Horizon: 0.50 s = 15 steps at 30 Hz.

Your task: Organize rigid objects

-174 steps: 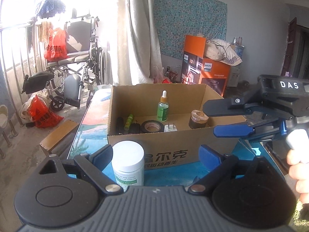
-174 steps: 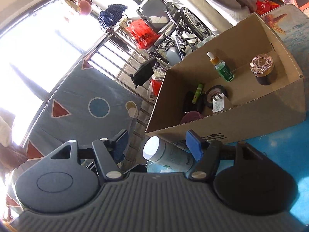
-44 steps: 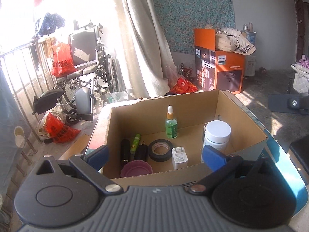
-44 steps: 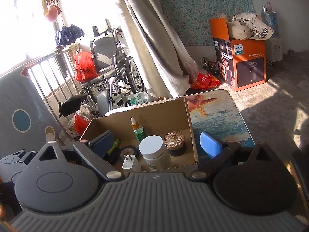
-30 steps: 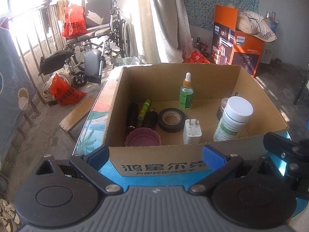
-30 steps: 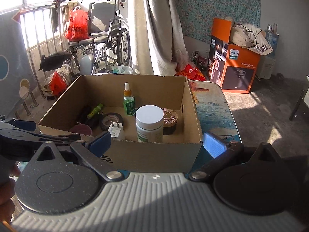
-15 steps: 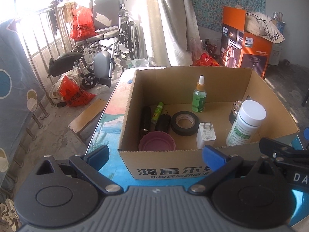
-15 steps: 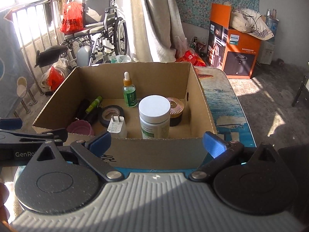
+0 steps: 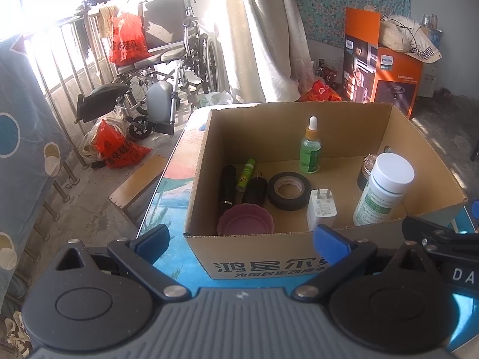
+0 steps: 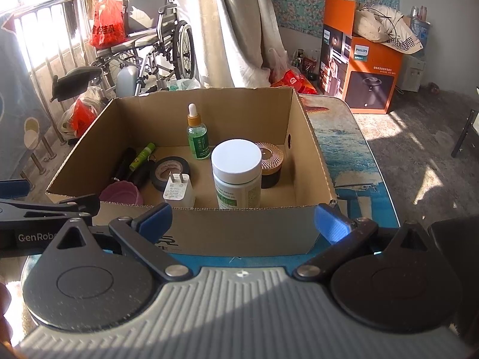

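A cardboard box (image 10: 191,233) sits on a table with a blue sea-print cover (image 10: 344,149), and the small hard items to be tidied lie inside it. A white-capped jar (image 10: 236,173) stands upright near the front right of the box floor, just in front of a dark jar with a ribbed copper lid (image 10: 271,161). Behind them stands a green dropper bottle (image 10: 197,136). To the left are a roll of black tape (image 10: 169,172) lying flat, a white plug adapter (image 10: 179,193) on end, a pink dish (image 10: 121,194), a green tube (image 10: 142,155) and some dark cylinders. The left gripper (image 9: 241,239) and the right gripper (image 10: 242,217) both hover in front of the box's near wall, fingers spread wide, holding nothing. The white-capped jar looks like stiff, smooth plastic, probably light and a little slippery; its straight body below the cap seems the safest place to grip. The dropper bottle looks tall and easy to tip, possibly glass, so a hold low on its body would suit it.
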### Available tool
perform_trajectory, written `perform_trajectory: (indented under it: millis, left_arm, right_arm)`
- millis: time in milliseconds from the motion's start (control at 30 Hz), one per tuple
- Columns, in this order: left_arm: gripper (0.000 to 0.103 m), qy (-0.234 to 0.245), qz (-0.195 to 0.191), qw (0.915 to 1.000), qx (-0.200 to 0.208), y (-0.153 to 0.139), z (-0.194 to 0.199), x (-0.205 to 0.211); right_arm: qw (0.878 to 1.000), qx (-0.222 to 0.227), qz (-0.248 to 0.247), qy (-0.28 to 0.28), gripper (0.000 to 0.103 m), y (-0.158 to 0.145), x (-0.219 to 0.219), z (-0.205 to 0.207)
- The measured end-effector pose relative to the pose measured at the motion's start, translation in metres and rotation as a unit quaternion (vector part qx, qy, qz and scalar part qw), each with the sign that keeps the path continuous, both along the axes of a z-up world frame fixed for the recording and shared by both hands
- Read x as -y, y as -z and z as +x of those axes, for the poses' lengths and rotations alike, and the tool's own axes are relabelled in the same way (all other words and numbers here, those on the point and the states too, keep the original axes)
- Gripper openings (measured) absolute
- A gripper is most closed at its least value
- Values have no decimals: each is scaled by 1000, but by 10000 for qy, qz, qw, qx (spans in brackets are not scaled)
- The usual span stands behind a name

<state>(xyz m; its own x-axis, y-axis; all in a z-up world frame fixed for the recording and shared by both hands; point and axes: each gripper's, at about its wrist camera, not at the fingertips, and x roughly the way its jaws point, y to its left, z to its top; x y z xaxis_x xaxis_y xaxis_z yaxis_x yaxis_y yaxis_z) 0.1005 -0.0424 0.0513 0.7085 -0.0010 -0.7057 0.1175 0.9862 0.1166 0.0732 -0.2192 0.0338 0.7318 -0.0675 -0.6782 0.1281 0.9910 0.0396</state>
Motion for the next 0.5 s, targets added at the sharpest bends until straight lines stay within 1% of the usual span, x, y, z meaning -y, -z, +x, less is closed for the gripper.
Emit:
perform_trajectory:
  millis: [500]
  left_arm:
    - [103, -7, 3, 10000, 2, 0, 0, 0]
  right_arm:
    - [10000, -46, -28, -2, 102, 1, 0, 1]
